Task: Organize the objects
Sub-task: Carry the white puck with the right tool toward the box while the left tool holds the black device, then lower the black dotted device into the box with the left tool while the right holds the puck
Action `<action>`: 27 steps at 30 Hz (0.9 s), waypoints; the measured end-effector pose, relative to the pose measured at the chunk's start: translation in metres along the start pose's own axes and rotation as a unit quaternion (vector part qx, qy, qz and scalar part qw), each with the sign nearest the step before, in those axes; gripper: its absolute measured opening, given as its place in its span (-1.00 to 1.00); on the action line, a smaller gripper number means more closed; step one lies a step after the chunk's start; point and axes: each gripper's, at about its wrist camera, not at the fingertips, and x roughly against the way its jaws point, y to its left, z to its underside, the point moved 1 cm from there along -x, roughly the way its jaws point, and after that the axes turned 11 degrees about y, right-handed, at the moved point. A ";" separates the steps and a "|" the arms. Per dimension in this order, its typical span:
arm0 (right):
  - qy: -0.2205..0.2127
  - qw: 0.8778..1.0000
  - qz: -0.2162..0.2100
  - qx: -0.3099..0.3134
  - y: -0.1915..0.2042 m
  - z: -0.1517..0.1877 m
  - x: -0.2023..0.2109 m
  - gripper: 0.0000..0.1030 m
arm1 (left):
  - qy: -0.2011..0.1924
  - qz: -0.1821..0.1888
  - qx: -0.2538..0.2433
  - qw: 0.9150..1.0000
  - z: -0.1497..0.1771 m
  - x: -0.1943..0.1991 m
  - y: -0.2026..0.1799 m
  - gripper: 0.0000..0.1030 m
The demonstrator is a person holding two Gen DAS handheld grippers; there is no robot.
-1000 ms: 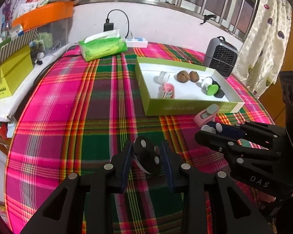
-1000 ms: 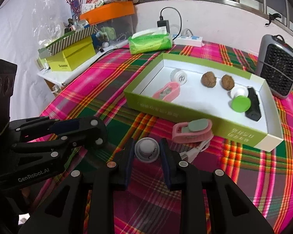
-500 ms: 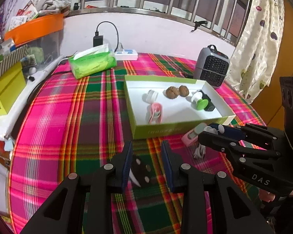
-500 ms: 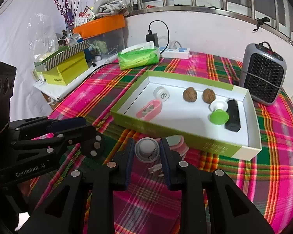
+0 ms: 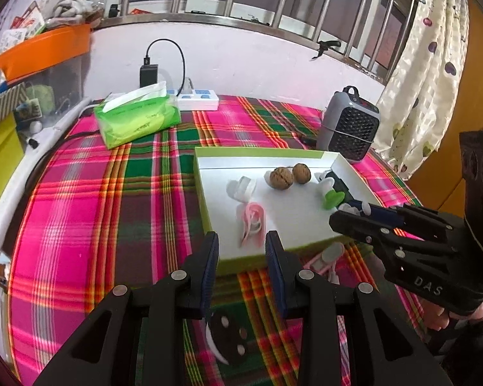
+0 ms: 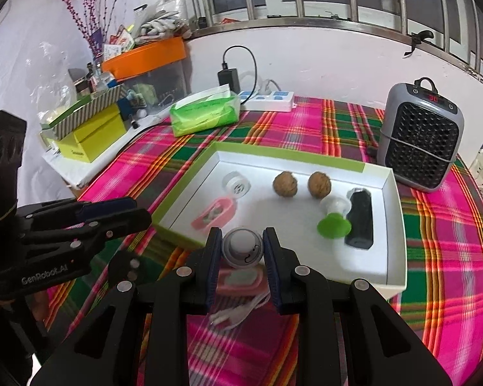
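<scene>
My right gripper is shut on a small white round object and holds it above the front edge of the green-and-white tray. The tray holds two walnuts, a white spool, a pink clip, a green-and-white cap and a black block. My left gripper is open and empty, raised above a black disc that lies on the plaid cloth. A second pink clip with a white cord lies in front of the tray.
A grey heater stands behind the tray at the right. A green tissue pack and a white power strip lie at the back. Boxes and an orange-lidded bin crowd the left side.
My left gripper let go of the black disc and rose; the disc now lies on the cloth below it. My right gripper lifted the white round object up toward the tray.
</scene>
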 end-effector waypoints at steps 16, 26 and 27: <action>0.012 1.000 0.005 -0.004 -0.016 -0.019 -0.022 -0.47 | 0.011 0.006 -0.005 1.000 -0.005 -0.007 0.004 -0.45; 0.012 1.000 -0.003 0.006 -0.005 -0.008 -0.020 -0.47 | 0.032 0.010 0.020 0.999 0.041 0.011 0.012 -0.32; 0.011 1.000 -0.005 0.006 -0.003 -0.007 -0.019 -0.47 | 0.034 0.011 0.020 0.999 0.043 0.011 0.012 -0.31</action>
